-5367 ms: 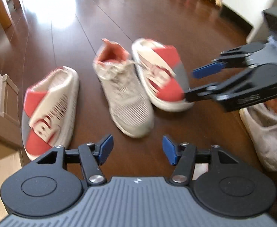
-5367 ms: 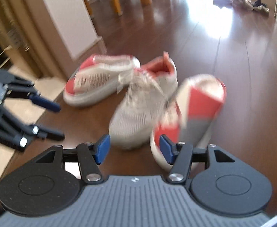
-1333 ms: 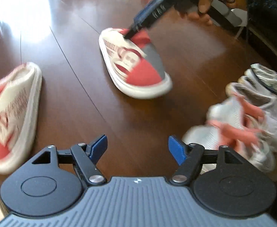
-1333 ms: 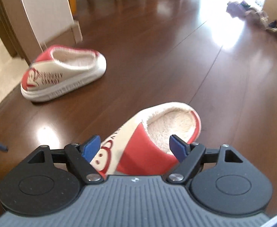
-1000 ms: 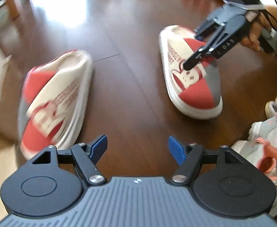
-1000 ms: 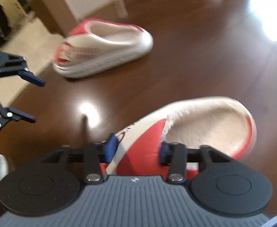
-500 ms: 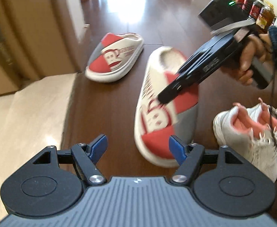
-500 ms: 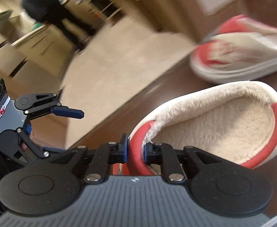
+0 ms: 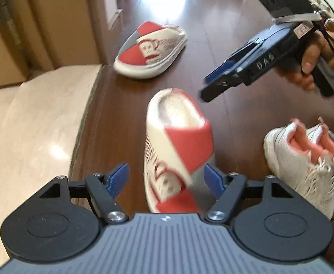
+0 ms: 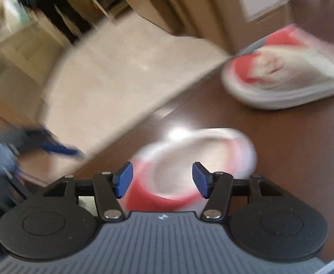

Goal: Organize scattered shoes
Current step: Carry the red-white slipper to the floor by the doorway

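Note:
A red and cream slipper (image 9: 176,150) lies on the dark wood floor just ahead of my open, empty left gripper (image 9: 167,180), its toe between the fingers. Its mate (image 9: 151,50) lies farther off by the floor's edge. My right gripper (image 10: 162,180) is open above the near slipper's heel (image 10: 196,162), apart from it; it also shows in the left wrist view (image 9: 215,84). The far slipper (image 10: 285,80) is blurred in the right wrist view. A pair of white and pink sneakers (image 9: 308,159) stands side by side at the right.
The dark floor (image 9: 121,114) ends at a step down to pale tile (image 9: 30,123) on the left. A wall corner and wooden door frame (image 9: 94,18) stand behind the far slipper. A dark figure (image 10: 46,6) stands far off.
My right gripper has opened and let go of the near slipper, which now lies on the floor. The right gripper has lifted back from it. My left gripper has moved closer to the slipper.

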A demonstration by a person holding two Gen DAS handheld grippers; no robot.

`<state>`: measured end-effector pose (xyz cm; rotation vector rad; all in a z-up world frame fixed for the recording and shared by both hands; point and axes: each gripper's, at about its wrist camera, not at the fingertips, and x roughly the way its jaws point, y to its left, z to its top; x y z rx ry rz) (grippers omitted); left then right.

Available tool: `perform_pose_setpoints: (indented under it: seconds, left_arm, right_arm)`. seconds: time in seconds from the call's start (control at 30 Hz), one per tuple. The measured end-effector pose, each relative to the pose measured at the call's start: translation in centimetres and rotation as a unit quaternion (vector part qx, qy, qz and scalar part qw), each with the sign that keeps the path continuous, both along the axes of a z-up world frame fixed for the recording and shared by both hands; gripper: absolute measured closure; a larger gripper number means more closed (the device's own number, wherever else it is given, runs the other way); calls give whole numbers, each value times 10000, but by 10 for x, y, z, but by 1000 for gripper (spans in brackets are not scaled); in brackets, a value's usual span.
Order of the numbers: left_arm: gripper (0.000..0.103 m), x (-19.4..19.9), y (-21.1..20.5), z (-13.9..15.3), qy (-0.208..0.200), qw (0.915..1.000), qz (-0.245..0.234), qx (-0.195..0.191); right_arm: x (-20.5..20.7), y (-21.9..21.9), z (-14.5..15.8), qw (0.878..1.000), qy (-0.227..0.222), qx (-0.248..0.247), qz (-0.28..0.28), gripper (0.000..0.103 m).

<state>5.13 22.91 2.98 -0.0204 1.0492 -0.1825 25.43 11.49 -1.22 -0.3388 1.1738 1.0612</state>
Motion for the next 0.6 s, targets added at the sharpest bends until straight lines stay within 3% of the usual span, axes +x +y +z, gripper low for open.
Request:
perform_pose_setpoints:
  seconds: [0.07,0.2,0.33,0.47,0.6]
  left_arm:
    - [28,23,0,4,-211,9997,-135,-47]
    - [28,106,25,-15,-429,9990,-55,85]
    - [28,161,50,-26,-526,9978,-327,218]
    - [28,219,75,-44,-402,9969,-596,320]
    - [28,229,87,-57,-307,9960,-714,451]
  right_arm:
    - [22,-17,7,9974,-435,-579,29,49]
    - [69,-35,22,9911,-854,-962,-342,49]
    - [96,-13,21,9885,-1132,-920,-393,49]
    - [121,26,12,9865,-1464,-541,-497,49]
    - [155,73,-16,9887,-1385,-312,-485,47]
